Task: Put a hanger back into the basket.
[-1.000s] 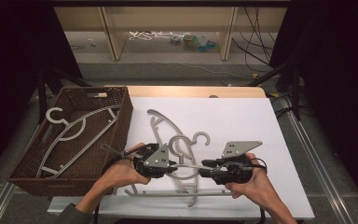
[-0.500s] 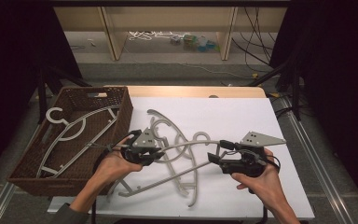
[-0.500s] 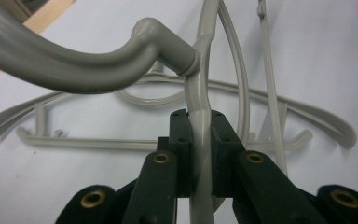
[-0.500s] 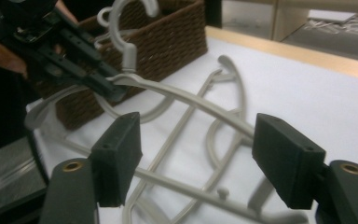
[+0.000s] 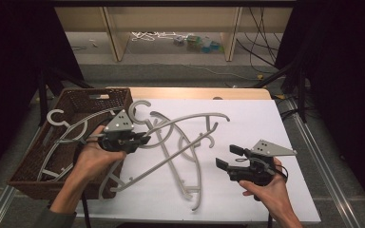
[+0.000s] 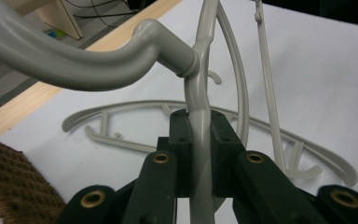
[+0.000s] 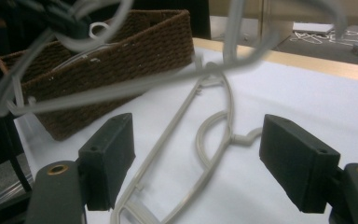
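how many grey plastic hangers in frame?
3, maybe more hidden. One grey plastic hanger lies in the brown wicker basket at; one is lifted, clamped by the left gripper at; one lies on the white sheet at.

Bright white tabletop, dark surroundings, blurred foreground.

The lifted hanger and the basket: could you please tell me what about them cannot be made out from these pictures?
- Lifted hanger: in the right gripper view it is blurred, being close to the lens; in the left gripper view its hook runs off the left edge.
- Grip spot: in the high view the left gripper and its grey plate cover it.
- Basket: in the high view the left hand hides its near right wall; how many hangers lie inside is unclear.
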